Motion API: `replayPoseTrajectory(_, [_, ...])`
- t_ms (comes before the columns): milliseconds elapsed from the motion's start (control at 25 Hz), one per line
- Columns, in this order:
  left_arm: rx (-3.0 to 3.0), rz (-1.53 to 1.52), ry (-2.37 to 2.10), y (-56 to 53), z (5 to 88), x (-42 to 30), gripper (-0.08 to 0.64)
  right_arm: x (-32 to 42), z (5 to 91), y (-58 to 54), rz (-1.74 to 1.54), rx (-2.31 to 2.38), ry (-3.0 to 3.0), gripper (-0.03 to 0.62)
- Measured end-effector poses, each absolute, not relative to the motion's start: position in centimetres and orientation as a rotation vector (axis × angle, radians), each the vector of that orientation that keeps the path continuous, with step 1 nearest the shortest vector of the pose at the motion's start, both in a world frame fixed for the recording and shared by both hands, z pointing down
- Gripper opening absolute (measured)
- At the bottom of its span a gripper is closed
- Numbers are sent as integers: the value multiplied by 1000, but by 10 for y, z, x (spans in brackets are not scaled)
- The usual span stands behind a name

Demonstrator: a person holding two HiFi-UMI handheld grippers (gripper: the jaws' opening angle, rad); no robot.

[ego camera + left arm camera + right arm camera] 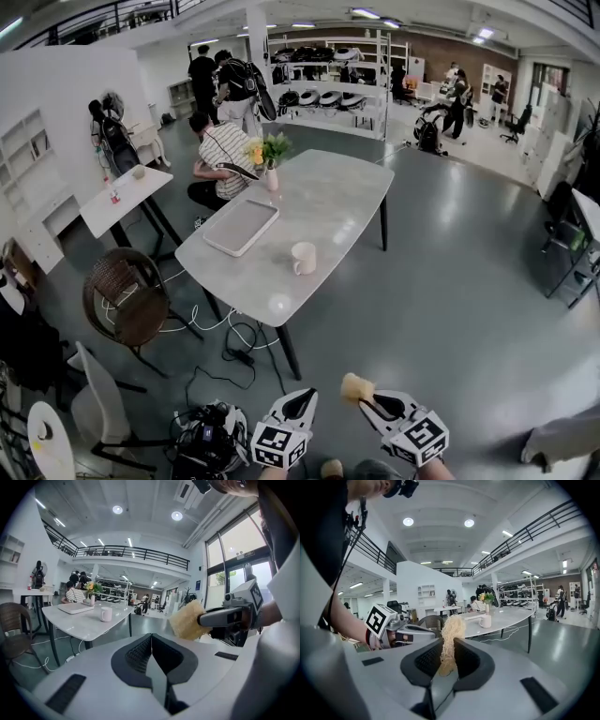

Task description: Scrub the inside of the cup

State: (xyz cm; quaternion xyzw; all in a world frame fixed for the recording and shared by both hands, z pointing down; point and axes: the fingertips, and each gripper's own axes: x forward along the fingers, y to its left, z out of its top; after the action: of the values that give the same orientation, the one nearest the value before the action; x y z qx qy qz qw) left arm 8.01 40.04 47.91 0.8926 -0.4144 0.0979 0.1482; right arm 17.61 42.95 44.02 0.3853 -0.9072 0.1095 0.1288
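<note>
A white cup (303, 258) with a handle stands on the grey table (337, 197), near its front end and far ahead of both grippers. In the left gripper view the cup (106, 614) is small and distant. The cup (485, 621) is just as far off in the right gripper view. My right gripper (370, 401) is shut on a yellow fibrous sponge (356, 387), which sticks up from the jaws (450, 632). My left gripper (298, 405) is shut with nothing between its jaws (151, 637). Both are held low, side by side, off the table.
On the table lie a flat white tray (241, 226) and a vase of flowers (270, 161). A wicker chair (127, 298) and cables (225, 337) on the floor are at the table's left. A person (221, 159) crouches behind the table; others stand farther back.
</note>
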Motion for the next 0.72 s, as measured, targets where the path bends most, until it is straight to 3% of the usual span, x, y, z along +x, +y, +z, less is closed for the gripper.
replayPoseTrajectory(720, [2435,264,-1392,271,481,44,15,151,445,276,315,913,-2701,64])
